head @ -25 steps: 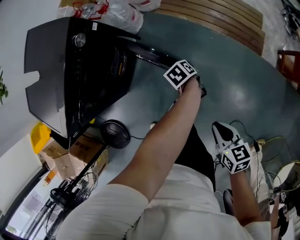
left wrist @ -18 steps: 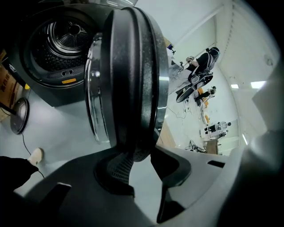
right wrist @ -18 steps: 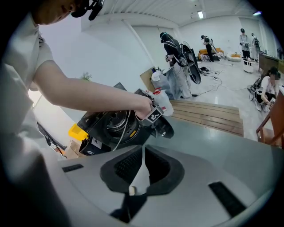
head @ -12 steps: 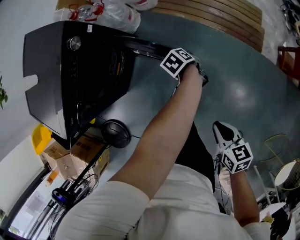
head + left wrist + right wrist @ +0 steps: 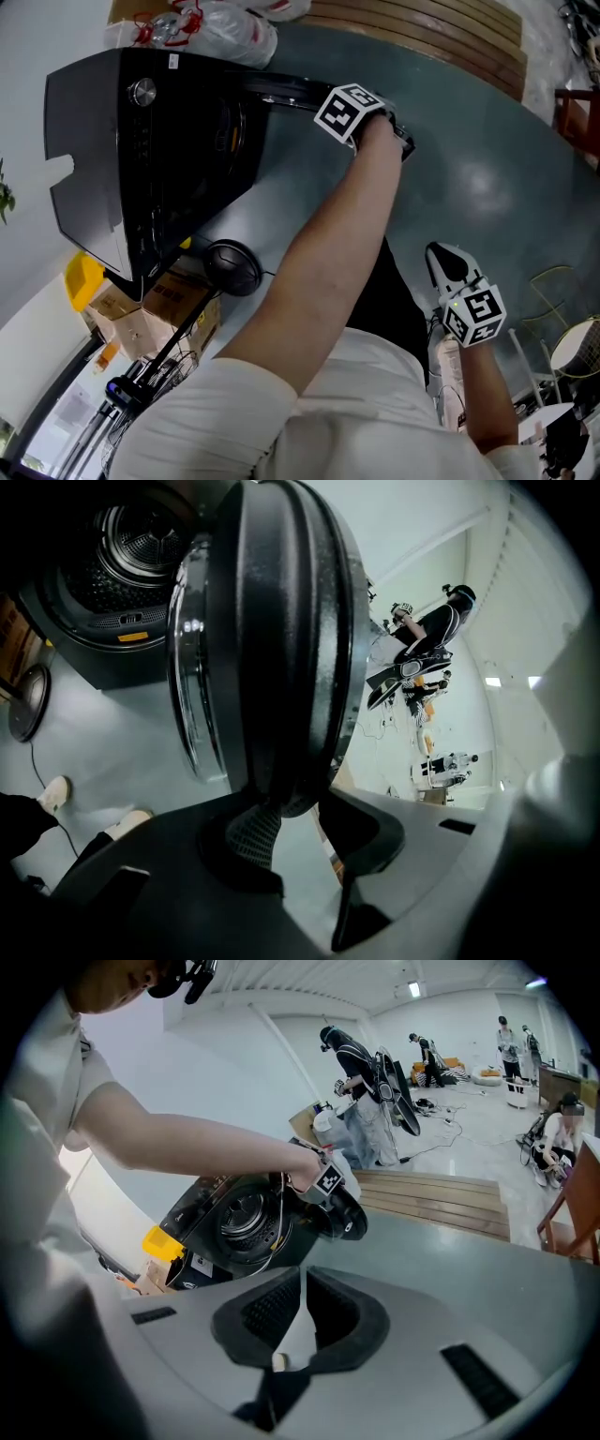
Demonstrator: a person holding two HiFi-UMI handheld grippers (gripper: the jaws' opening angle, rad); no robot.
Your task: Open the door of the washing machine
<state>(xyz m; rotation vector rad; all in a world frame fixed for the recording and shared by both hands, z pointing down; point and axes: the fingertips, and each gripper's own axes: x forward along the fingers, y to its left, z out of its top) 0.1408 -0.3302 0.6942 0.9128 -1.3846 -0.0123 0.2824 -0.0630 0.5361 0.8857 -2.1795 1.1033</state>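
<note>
Task's thing: door (image 5: 281, 639) of the black washing machine (image 5: 178, 159). It stands swung out from the front, and the drum (image 5: 141, 536) is exposed beside it.
Left gripper (image 5: 298, 827): clamped on the door's thick rim. The rim drops straight into the gap between the jaws, with the ribbed pad against it.
Right gripper (image 5: 302, 1312): closed on nothing, with its pads meeting. It is held low at the person's right side, well apart from the machine.
Key relation: the drum opening lies to the left of the gripped rim in the left gripper view. Any further opening would therefore carry the rim away from that side, along an arc about the hinge (my reading, not a thing seen).
Long axis: in the head view the door runs edge-on from the machine's front out to the left gripper. The grip sits at or near the free end, which is the best lever.
Nearer hand: the left one is already on the door. The right is far off and seems to have no part in this step.
Stage (judgement): the door looks well open. At most a little more swing is left.
Hidden: no view shows the hinge itself.
Hidden, head view: the marker cube and the hand cover the left jaws.
Hard to tell: the far jaw's contact with the rim lies in shadow. I cannot make out a latch or handle.
</note>
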